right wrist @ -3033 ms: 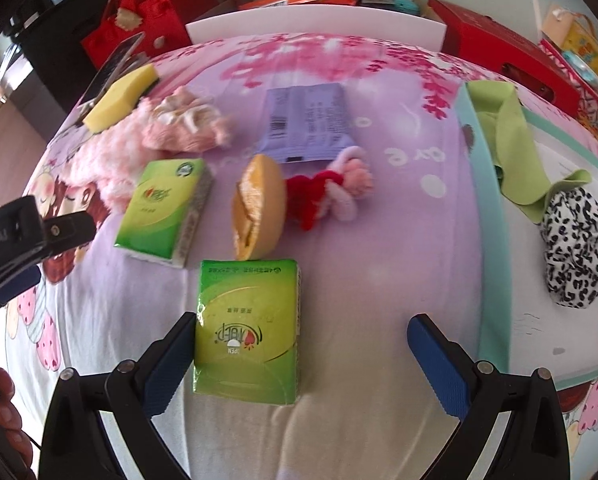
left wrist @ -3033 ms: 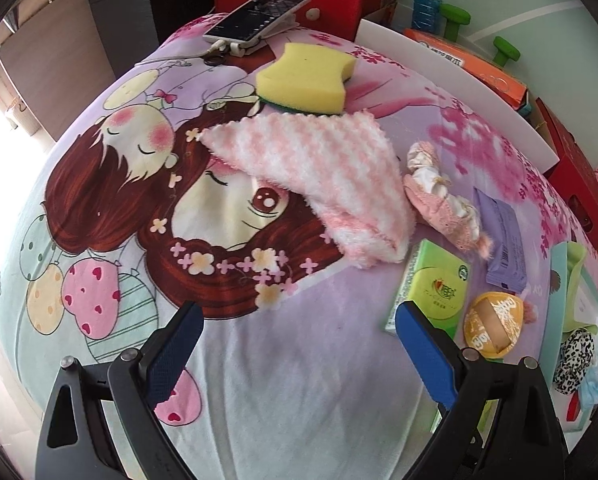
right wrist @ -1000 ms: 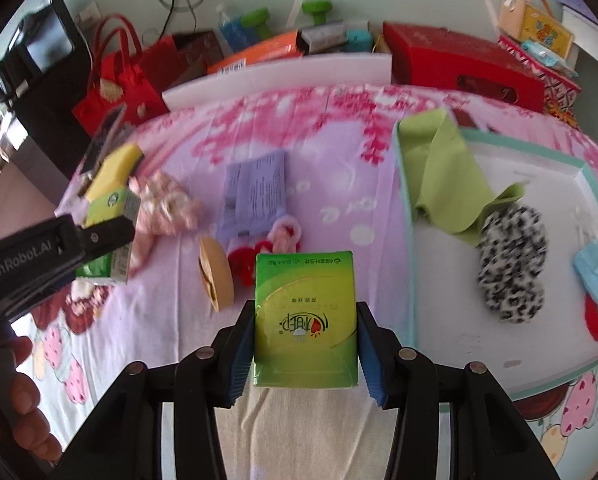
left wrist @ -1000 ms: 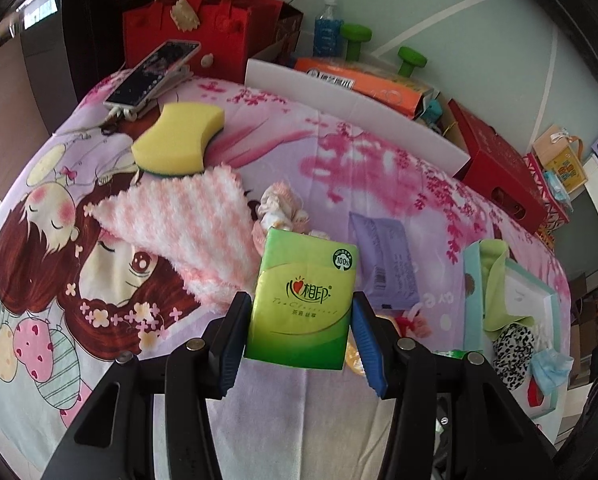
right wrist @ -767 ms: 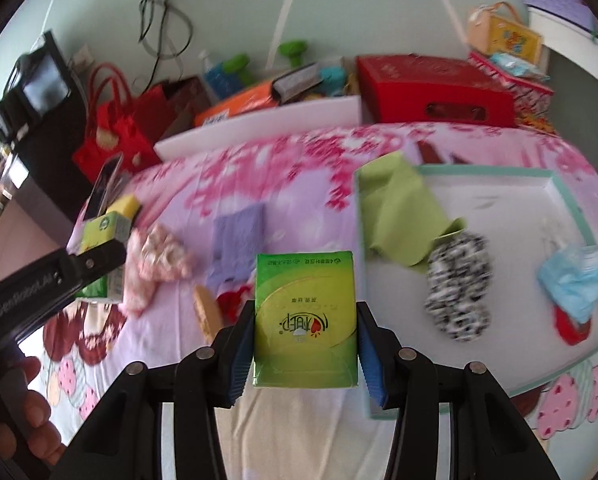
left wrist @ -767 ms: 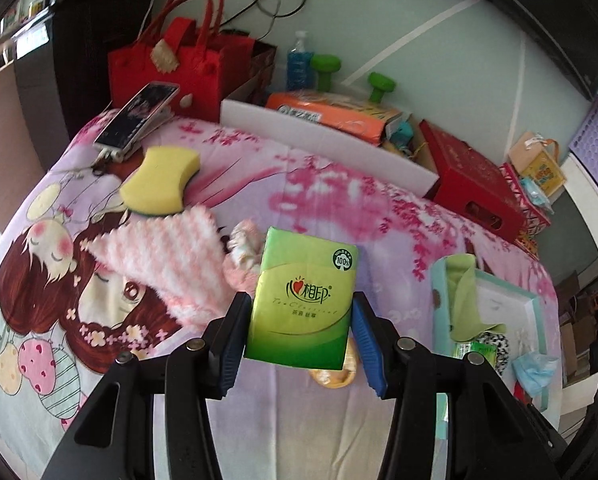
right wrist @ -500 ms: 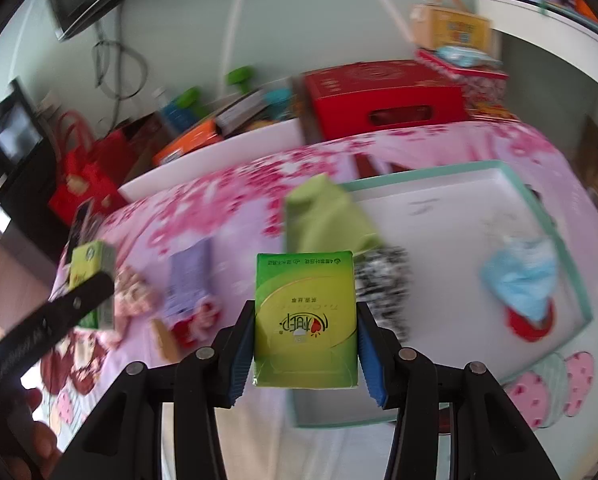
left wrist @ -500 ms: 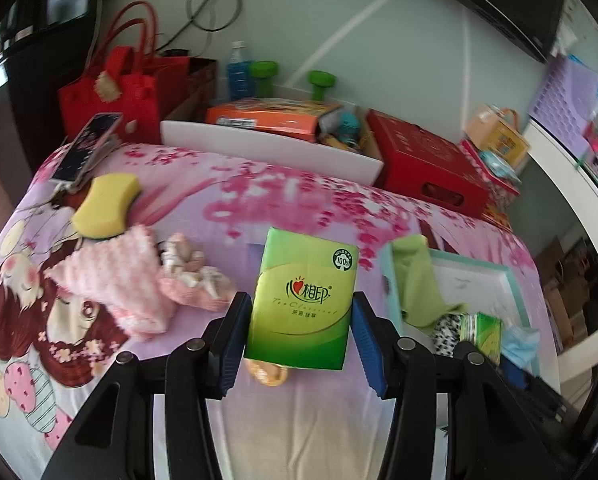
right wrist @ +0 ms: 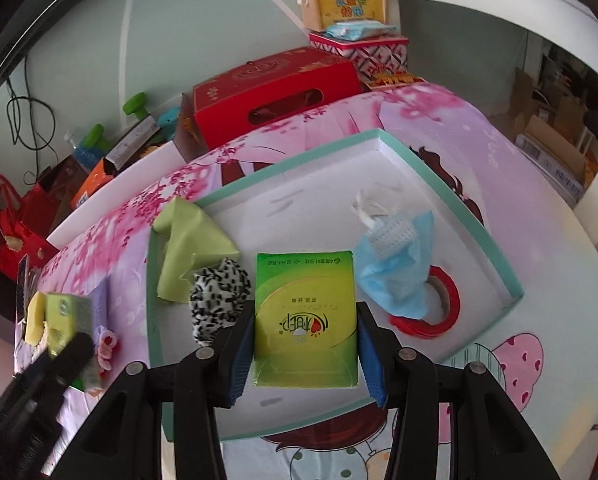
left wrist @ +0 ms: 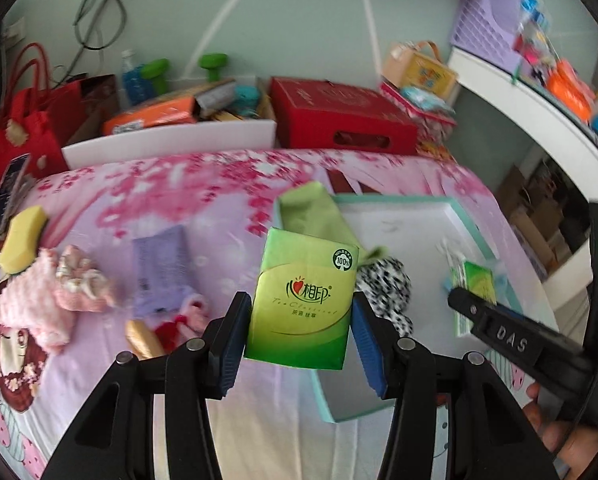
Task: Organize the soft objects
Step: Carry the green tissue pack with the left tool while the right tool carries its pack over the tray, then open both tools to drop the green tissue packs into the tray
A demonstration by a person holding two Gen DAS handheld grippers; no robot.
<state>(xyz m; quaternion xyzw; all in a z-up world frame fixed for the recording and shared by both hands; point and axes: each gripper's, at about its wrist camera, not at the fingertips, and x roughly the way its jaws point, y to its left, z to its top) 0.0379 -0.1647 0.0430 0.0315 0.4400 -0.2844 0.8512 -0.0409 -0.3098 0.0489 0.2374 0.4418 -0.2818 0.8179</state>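
Note:
My left gripper (left wrist: 299,334) is shut on a green tissue pack (left wrist: 303,300) and holds it in the air over the left edge of the teal-rimmed white tray (left wrist: 465,216). My right gripper (right wrist: 305,350) is shut on a second green tissue pack (right wrist: 306,320) above the tray (right wrist: 495,248). In the tray lie a green cloth (right wrist: 189,252), a black-and-white spotted pouch (right wrist: 219,296), a blue face mask (right wrist: 399,272) and a red ring (right wrist: 445,312). The right gripper with its pack (left wrist: 473,292) also shows in the left wrist view.
On the cartoon bedspread left of the tray lie a purple packet (left wrist: 161,264), pink fluffy cloths (left wrist: 47,300), a yellow sponge (left wrist: 21,240), a red-and-pink plush (left wrist: 183,320) and a phone (left wrist: 9,190). Red boxes (left wrist: 339,112), bags and bottles line the far wall.
Both grippers closed on the green tissue packs, lifted them off the bedspread and carried them right; the right one now hangs over the tray, the left one at its edge.

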